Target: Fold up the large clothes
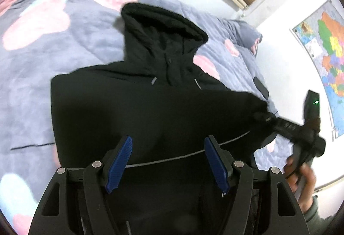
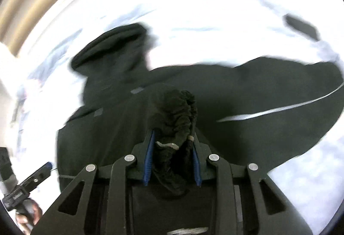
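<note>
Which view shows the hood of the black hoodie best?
The left wrist view: the hood is sharp and whole, lying flat on the blanket above the hoodie body. The right wrist view shows the hood only motion-blurred, behind the right gripper, which is shut on bunched black fabric.
</note>
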A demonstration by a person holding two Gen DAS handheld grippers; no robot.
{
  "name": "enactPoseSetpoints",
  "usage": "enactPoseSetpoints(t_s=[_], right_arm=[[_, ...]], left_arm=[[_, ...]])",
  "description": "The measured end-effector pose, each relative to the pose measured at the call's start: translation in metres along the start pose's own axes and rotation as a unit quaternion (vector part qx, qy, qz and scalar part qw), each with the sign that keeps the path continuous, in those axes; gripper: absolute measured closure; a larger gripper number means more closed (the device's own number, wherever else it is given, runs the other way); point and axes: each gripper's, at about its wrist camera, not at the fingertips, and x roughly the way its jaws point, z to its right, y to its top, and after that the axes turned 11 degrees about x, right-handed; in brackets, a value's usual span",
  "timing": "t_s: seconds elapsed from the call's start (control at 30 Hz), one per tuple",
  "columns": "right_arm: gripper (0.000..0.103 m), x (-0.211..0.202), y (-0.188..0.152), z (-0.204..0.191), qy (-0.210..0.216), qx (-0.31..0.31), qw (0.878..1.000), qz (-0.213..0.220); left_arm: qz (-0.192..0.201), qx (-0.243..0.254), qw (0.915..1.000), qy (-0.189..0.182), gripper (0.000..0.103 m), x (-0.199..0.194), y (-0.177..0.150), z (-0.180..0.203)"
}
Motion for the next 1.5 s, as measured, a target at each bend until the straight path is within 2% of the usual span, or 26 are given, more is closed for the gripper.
enactPoseSetpoints(t_s=[0.13, 0.23, 0.33, 0.47, 0.53, 0.6, 0.67, 0.7, 0.73, 0.8, 0.9, 0.93, 1.0, 1.07, 1.13, 1.2, 1.3, 1.4, 1.5], right_arm=[[0.069, 0.032, 0.014, 0.042, -0.046, 0.012, 0.999, -0.001], [0.068, 0.082, 0.008, 0.067, -0.064, 0.020, 0.996, -0.052], [0.065, 0.109, 0.000, 0.075, -0.080, 0.014, 0.995, -0.058], [0.061, 0.113, 0.004, 0.071, -0.091, -0.007, 0.994, -0.061], [0.058, 0.107, 0.010, 0.070, -0.083, -0.013, 0.994, -0.065], [0.054, 0.086, 0.016, 0.071, -0.062, -0.002, 0.996, -0.068], [0.045, 0.055, 0.021, 0.069, -0.032, 0.008, 0.998, -0.054], [0.037, 0.039, 0.021, 0.062, -0.018, 0.001, 0.999, -0.037], [0.033, 0.029, 0.019, 0.056, -0.014, -0.011, 1.000, -0.022], [0.033, 0.022, 0.008, 0.038, -0.015, -0.044, 0.999, -0.011], [0.038, 0.050, -0.017, 0.014, -0.028, -0.092, 0.995, -0.021], [0.051, 0.066, -0.024, 0.012, -0.041, -0.093, 0.994, -0.035], [0.052, 0.102, -0.033, 0.018, -0.069, -0.081, 0.992, -0.068], [0.051, 0.115, -0.036, 0.022, -0.066, -0.066, 0.993, -0.070], [0.051, 0.115, -0.031, 0.019, -0.072, -0.061, 0.993, -0.078], [0.052, 0.106, -0.024, 0.017, -0.072, -0.055, 0.992, -0.089], [0.052, 0.070, -0.020, 0.018, -0.045, -0.038, 0.995, -0.084], [0.052, 0.025, -0.030, 0.027, -0.026, -0.023, 0.997, -0.062], [0.050, -0.001, -0.049, 0.044, -0.015, 0.016, 0.997, -0.068]], left_arm=[[-0.058, -0.012, 0.9980, 0.024, 0.032, 0.060, -0.002, -0.009], [-0.091, -0.025, 0.9944, 0.048, 0.032, 0.100, -0.014, -0.022], [-0.097, -0.016, 0.9931, 0.065, 0.032, 0.115, -0.018, -0.025], [-0.111, 0.025, 0.9892, 0.092, 0.032, 0.120, -0.016, -0.015], [-0.114, 0.037, 0.9880, 0.098, 0.032, 0.116, -0.014, -0.011], [-0.108, 0.027, 0.9900, 0.087, 0.032, 0.103, -0.007, -0.009], [-0.081, 0.009, 0.9951, 0.055, 0.032, 0.078, -0.001, -0.009], [-0.064, 0.004, 0.9968, 0.047, 0.032, 0.065, 0.001, -0.008], [-0.052, 0.004, 0.9976, 0.045, 0.032, 0.055, 0.004, -0.007], [-0.042, 0.006, 0.9976, 0.054, 0.031, 0.047, 0.006, -0.007], [-0.063, 0.003, 0.9950, 0.077, 0.031, 0.062, 0.001, -0.012], [-0.083, -0.004, 0.9925, 0.090, 0.032, 0.074, -0.002, -0.015], [-0.120, -0.013, 0.9867, 0.108, 0.032, 0.097, -0.017, -0.025], [-0.120, -0.009, 0.9859, 0.116, 0.032, 0.109, -0.020, -0.029], [-0.131, 0.011, 0.9809, 0.143, 0.032, 0.110, -0.016, -0.018], [-0.132, 0.028, 0.9788, 0.154, 0.032, 0.102, -0.014, -0.006], [-0.119, 0.027, 0.9839, 0.130, 0.032, 0.071, -0.021, 0.009], [-0.093, 0.041, 0.9877, 0.118, 0.032, 0.025, -0.040, 0.032], [-0.077, 0.051, 0.9902, 0.105, 0.032, -0.013, -0.063, 0.052]])
